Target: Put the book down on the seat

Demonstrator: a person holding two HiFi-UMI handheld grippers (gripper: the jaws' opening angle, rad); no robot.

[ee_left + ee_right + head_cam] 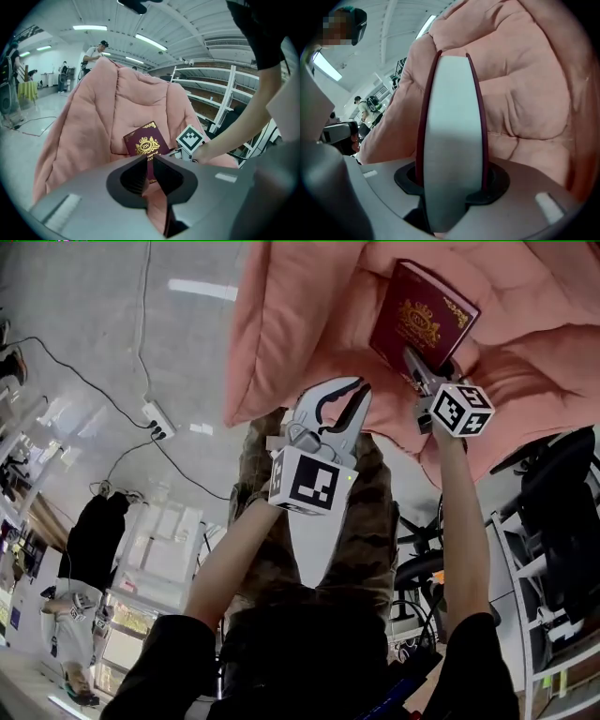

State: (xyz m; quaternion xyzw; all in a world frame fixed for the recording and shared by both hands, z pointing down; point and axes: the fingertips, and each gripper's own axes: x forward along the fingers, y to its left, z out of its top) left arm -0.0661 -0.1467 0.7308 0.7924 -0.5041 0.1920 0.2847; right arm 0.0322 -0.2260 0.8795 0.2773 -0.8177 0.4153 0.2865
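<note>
My right claw [417, 367] pinched the maroon, gold-crested hardback book [424, 317] upright over the pink quilted seat [309, 324], unreleased; my left claw [354, 392] was pressed together, empty.

The right gripper [422, 367] hides a lower corner of the book [422, 315]; the seat [300, 324] is cut off above.

Maroon gold-crested book [424, 317], pink seat [309, 324]

Your book [420, 322]: maroon cover, faint sheen, gilt crest; page edges matt white paper. Seat [300, 315]: pink quilted cloth, soft, matt. Your left gripper [149, 158], right gripper [452, 183]: smooth matt grey plastic.
</note>
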